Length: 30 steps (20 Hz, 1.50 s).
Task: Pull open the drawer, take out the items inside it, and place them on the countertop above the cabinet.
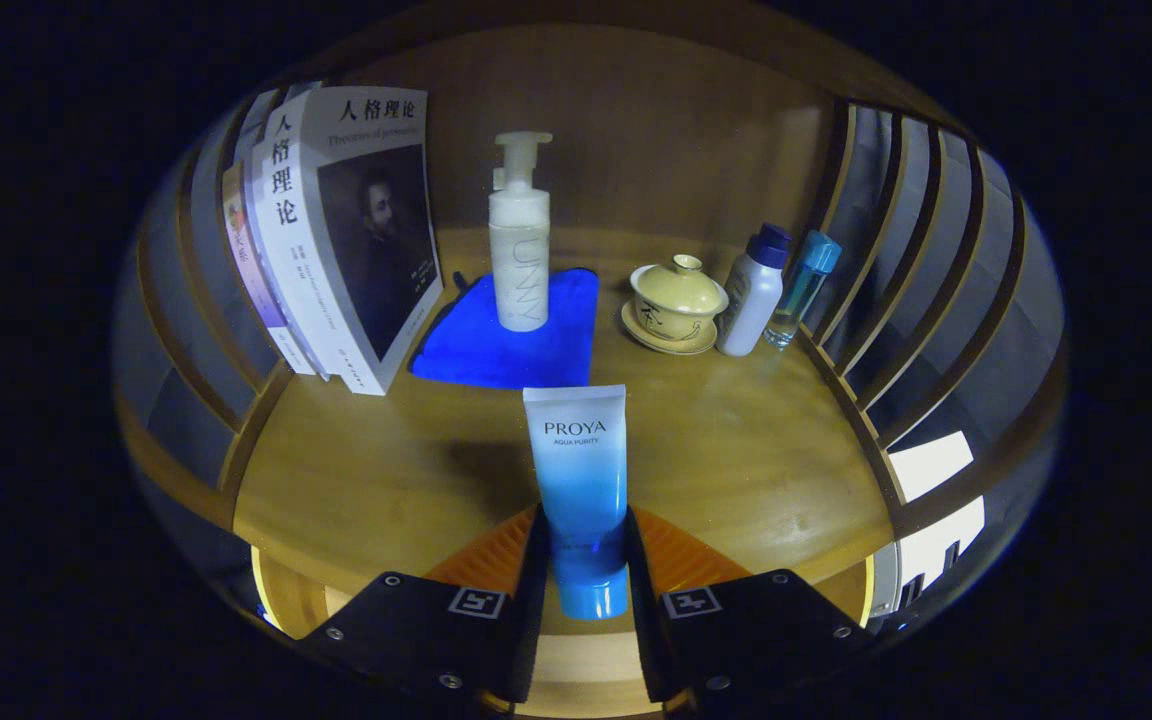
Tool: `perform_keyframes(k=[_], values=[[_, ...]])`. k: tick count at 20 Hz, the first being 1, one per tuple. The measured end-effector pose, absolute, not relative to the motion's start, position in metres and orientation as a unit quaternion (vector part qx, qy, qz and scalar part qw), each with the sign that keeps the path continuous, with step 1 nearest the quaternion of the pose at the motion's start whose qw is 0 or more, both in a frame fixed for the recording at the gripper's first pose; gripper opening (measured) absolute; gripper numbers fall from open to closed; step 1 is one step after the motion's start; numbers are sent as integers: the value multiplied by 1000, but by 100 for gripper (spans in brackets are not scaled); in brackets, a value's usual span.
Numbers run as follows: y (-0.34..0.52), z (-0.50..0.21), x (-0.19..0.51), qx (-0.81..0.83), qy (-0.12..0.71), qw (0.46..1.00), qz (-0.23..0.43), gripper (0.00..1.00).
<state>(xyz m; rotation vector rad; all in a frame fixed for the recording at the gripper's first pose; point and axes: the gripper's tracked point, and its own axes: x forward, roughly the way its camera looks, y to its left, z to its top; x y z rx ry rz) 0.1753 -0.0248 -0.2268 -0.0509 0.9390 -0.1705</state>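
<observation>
- Gripper view: the hand-held gripper is pinched on a blue tube, held cap-down at lower centre of the frame, above the table.
- The tube is best lowered onto bare wood ahead, kept short of the blue cloth and pump bottle, and released only once supported.

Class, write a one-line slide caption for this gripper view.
Black tongs shut on a blue-white plastic tube, cap down, above the wooden countertop.
</observation>
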Motion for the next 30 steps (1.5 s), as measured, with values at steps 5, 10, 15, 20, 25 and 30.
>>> perform_keyframes(k=[5,10,15,20,25,30], values=[[-32,-234,187,14,454,887,-85,45],[-32,-244,190,15,461,884,-79,46],[-30,-250,194,-7,455,888,-66,48],[-32,-250,195,-17,440,896,-63,51],[-27,-223,186,46,381,922,-43,92],[-54,-152,151,59,262,961,-62,95]])
